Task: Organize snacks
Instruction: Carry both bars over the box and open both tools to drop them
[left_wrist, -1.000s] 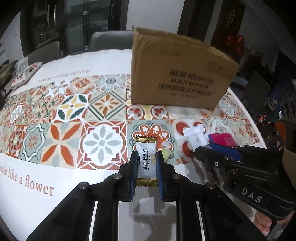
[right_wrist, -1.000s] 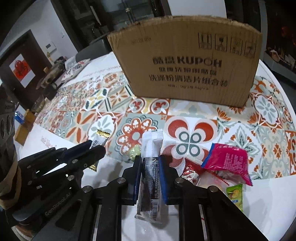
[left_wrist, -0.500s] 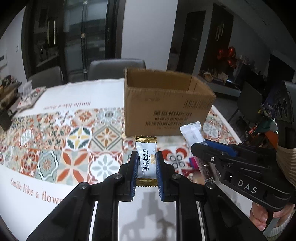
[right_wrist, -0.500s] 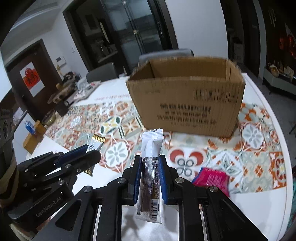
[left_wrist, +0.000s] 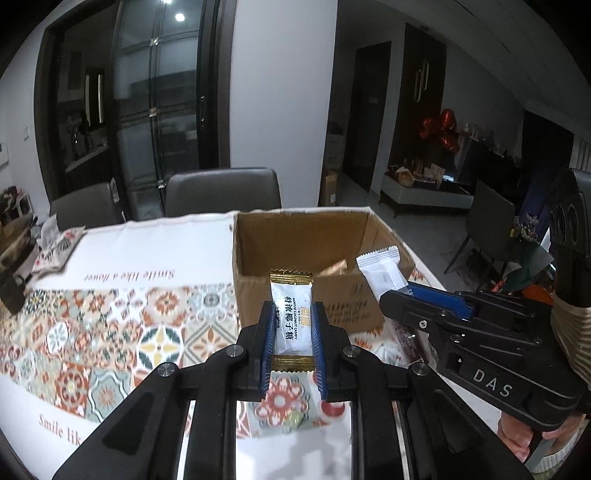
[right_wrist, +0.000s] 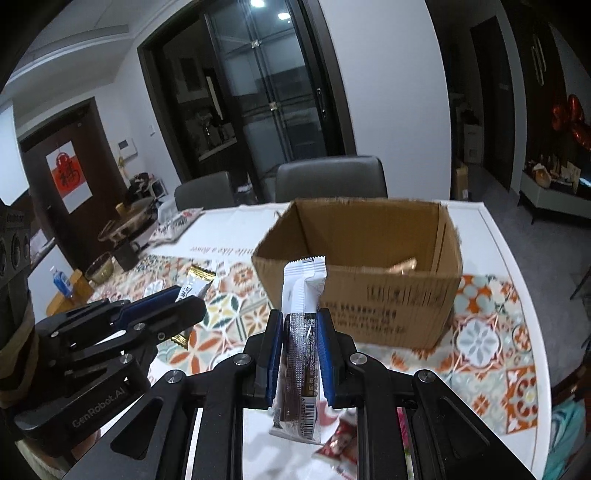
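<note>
A second ago both cameras looked at the cardboard box (left_wrist: 314, 273) from low down, seeing only its printed front wall; now both sit higher, the open top shows with a tan wrapper lying inside, and the patterned desk (left_wrist: 110, 332) lies farther below. The snacks that rested among the pile on the cloth then are now clear of it in the air. The left hand-held gripper (left_wrist: 293, 341) is clenched on a white coconut candy (left_wrist: 291, 317), a small pillow pack with gold crimped ends and dark Chinese lettering down its face, held upright in front of the box's near wall. The right hand-held gripper (right_wrist: 299, 356) is clamped on a long snack bar (right_wrist: 301, 332), its upper half plain white with a serrated top edge, its lower half dark brown with fine print and a barcode at the bottom; it stands upright, its tip overlapping the box's front rim in that view. Each gripper shows in the other's camera, side by side and apart. Under the right one, a red-and-white wrapped sweet (right_wrist: 338, 445) remains on the desk.
</note>
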